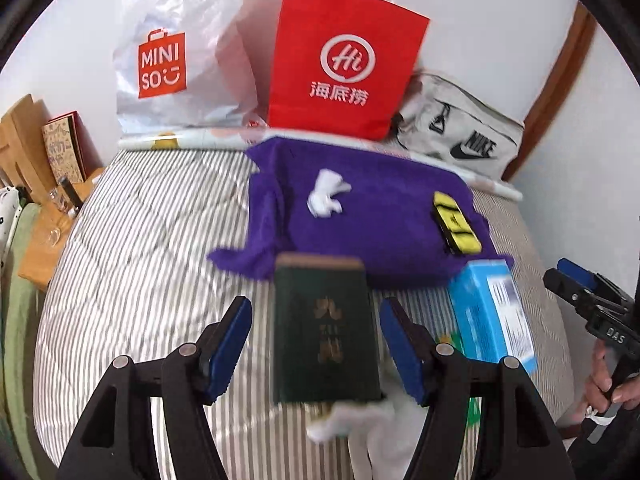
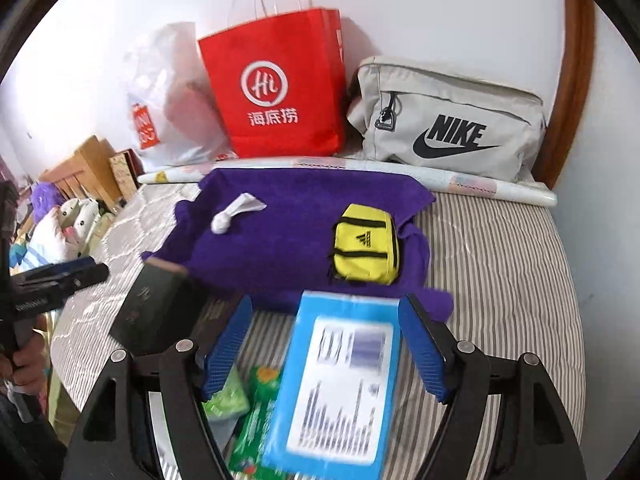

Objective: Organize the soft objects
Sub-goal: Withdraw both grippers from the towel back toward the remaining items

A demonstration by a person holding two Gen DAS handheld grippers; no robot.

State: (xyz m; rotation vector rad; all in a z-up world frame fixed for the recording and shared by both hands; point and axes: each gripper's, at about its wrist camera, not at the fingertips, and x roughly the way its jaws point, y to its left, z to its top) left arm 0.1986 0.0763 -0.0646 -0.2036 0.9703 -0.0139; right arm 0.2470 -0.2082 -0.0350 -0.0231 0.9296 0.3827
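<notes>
A purple towel (image 1: 360,216) (image 2: 288,236) lies spread on the striped bed. On it rest a white sock (image 1: 326,194) (image 2: 236,212) and a small yellow pouch (image 1: 456,224) (image 2: 366,250). A dark green book (image 1: 326,328) (image 2: 152,312) lies between the fingers of my open left gripper (image 1: 316,344), untouched by the pads. A white cloth (image 1: 352,424) lies under the book's near end. A blue box (image 1: 490,316) (image 2: 340,384) lies between the fingers of my open right gripper (image 2: 324,344). A green packet (image 2: 252,412) lies beside the box.
A red paper bag (image 1: 340,64) (image 2: 276,92), a white Miniso bag (image 1: 176,60) and a grey Nike bag (image 1: 460,136) (image 2: 444,120) stand along the wall behind a rolled sheet (image 2: 360,168). A wooden side table (image 1: 44,240) and plush toys (image 2: 68,220) sit left of the bed.
</notes>
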